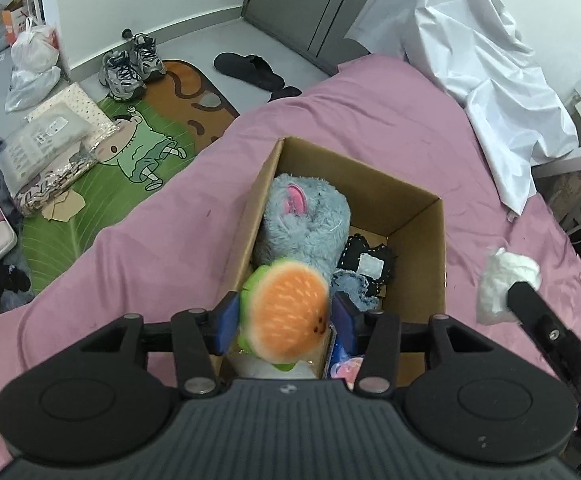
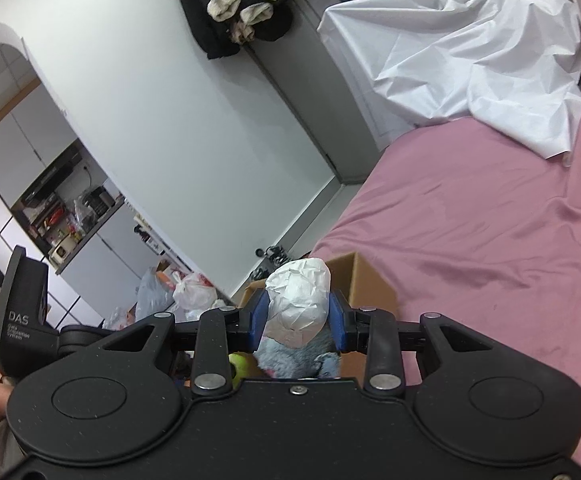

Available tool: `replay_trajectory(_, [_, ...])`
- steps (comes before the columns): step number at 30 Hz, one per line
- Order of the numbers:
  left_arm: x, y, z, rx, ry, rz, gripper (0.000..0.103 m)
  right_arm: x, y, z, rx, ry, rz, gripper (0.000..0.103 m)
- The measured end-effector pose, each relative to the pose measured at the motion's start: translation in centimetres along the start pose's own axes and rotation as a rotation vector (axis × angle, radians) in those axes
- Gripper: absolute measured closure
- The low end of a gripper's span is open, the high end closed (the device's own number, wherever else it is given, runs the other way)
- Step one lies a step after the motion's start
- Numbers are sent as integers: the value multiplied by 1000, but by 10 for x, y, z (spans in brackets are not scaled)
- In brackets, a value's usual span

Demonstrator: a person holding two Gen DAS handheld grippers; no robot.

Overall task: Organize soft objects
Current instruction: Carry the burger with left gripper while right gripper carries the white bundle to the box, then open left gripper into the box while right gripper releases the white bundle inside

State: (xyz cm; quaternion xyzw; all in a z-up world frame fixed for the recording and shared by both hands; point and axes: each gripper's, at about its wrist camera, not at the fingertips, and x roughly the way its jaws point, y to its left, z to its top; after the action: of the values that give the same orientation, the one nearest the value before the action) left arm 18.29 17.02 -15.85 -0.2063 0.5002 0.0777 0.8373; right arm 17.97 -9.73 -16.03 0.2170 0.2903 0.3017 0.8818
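Burger plush: we see it pinched in the left gripper, directly above the near end of the cardboard box.
White wad: we see the right gripper clamped on it, beside the box's right wall.
Nearer hand: we judge the left; its drop is straight down beside the grey plush.

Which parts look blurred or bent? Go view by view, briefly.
Left wrist view: the burger plush in the left gripper is motion-smeared, the cardboard box stays fairly sharp, and the fisheye bows the bed's edge. Right wrist view: the white wad in the right gripper is crisp; walls curve strongly.
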Motion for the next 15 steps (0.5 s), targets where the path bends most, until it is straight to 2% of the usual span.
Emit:
replay_trajectory(4, [-4, 5, 1, 3, -19, -11, 49, 8, 12, -7, -25, 24, 1, 70])
replay_trajectory(11, [-5, 16, 1, -21, -22, -16, 48, 17, 23, -15, -43, 56, -1, 70])
replay_trajectory(13, [-5, 18, 2, -24, -24, -17, 48, 22, 27, -16, -49, 79, 15, 66])
replay_trajectory(15, [-6, 20, 2, -24, -26, -18, 48, 27, 29, -19, -51, 111, 20, 55])
